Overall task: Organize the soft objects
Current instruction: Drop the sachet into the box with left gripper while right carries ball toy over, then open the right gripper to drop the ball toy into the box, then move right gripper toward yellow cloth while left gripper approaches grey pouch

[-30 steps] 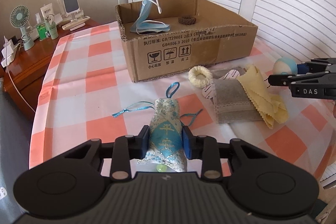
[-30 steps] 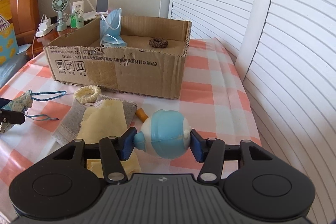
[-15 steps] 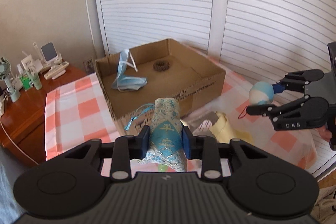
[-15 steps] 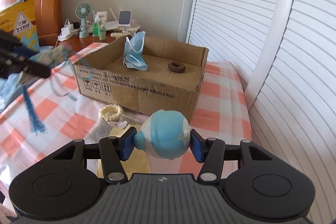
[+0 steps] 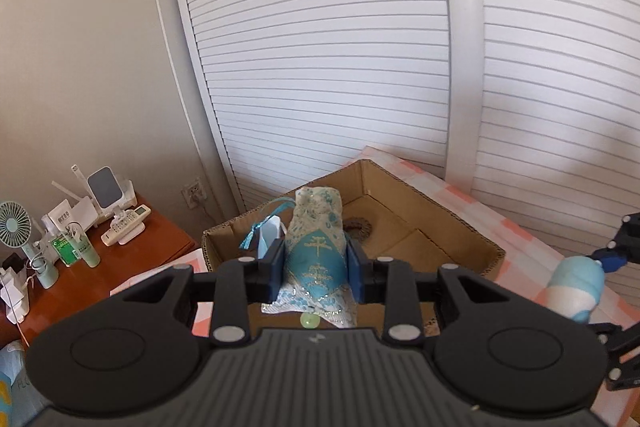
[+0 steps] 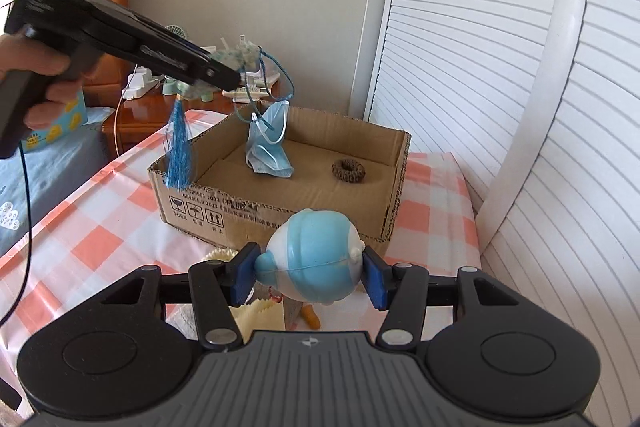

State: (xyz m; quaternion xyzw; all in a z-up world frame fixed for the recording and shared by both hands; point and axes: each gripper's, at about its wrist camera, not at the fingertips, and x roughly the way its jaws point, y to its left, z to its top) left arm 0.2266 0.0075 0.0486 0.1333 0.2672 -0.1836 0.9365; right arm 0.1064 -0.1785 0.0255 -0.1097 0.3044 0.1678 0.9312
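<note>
The left claw grips the blue sachet upright, held high over the near left corner of the cardboard box — its tassel dangling outside the wall. The right claw clamps the blue-white toy, lower and short of the box — so the left is nearer.

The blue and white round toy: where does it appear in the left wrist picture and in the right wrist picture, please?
Left wrist view: the blue and white round toy is at the far right edge, held by the right tongs.
Right wrist view: the same toy is low in the centre, clamped between the blue pads.
Shared landmark: the open brown cardboard box lies behind the toy in both.
</note>
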